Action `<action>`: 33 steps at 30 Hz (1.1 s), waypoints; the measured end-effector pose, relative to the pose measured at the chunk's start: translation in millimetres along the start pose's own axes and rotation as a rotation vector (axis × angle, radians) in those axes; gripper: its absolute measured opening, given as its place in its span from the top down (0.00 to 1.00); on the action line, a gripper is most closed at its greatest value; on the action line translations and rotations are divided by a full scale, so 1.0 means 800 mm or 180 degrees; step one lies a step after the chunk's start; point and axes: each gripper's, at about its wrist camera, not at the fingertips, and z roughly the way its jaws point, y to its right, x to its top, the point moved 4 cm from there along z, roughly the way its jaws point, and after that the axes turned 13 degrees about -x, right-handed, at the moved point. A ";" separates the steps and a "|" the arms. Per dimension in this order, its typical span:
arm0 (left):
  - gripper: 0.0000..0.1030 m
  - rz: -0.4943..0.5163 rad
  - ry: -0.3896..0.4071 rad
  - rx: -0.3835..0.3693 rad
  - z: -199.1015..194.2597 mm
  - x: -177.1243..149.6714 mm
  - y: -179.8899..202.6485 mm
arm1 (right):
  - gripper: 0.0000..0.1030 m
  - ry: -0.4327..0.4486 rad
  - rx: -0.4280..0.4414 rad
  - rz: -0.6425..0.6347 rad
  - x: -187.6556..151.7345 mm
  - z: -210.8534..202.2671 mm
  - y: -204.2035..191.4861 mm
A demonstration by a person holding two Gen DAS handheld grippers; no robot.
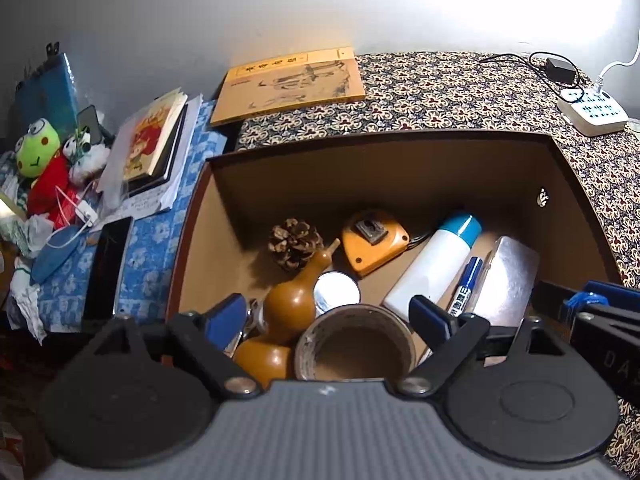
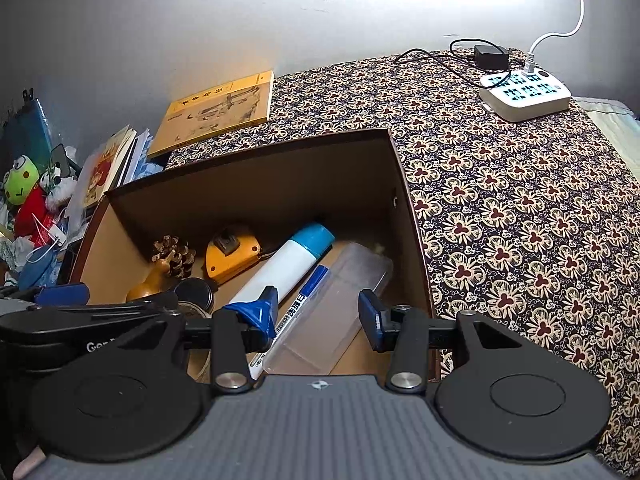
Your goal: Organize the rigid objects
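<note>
Both tongs hover over the open cardboard box [image 1: 224, 208] on the patterned table [image 2: 520, 208]. Left tongs [image 1: 328, 320] stand wide apart, holding nothing, straddling the tape roll [image 1: 356, 344] and the gourd [image 1: 280, 308]. Right tongs [image 2: 316, 312] are likewise spread and empty, above the clear plastic case [image 2: 336, 304] and the marker [image 2: 304, 300].

Everything to be sorted sits in the box:
- Gourd: smooth, glossy, double-bulbed, likely light and hollow. It may slip; take it at the narrow waist.
- Pinecone [image 1: 294, 244]: rough, brittle scales. Grip gently across the body.
- Orange tape measure [image 1: 374, 248]: hard shell, probably the heaviest piece. Clamp it across its flat sides.
- White bottle [image 1: 436, 268], blue cap: round and slick, lying on its side, liable to roll. Close on mid-body.
- Marker: thin, stiff, wedged between bottle and case. Pinch it across the barrel.
- Clear case: flat, rigid, smooth, leaning against the right wall. Its top edge looks like your best hold.
- Round tin [image 1: 336, 292]: shiny lid, tucked beside the gourd.
</note>
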 end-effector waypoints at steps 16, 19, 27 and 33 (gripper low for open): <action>0.12 0.0040 0.0051 0.0044 0.001 0.001 0.003 | 0.72 0.0124 -0.0008 -0.0092 0.002 -0.001 -0.002; 0.12 0.0038 0.0043 0.0010 0.002 -0.001 0.003 | 0.72 0.0143 -0.0019 -0.0099 0.001 -0.002 -0.001; 0.12 0.0096 0.0018 -0.0083 0.005 -0.008 0.012 | 0.72 0.0095 -0.0033 -0.0082 -0.003 0.001 0.001; 0.12 0.0045 0.0015 -0.0091 0.008 -0.012 0.008 | 0.71 0.0101 -0.0031 -0.0151 -0.004 0.003 -0.003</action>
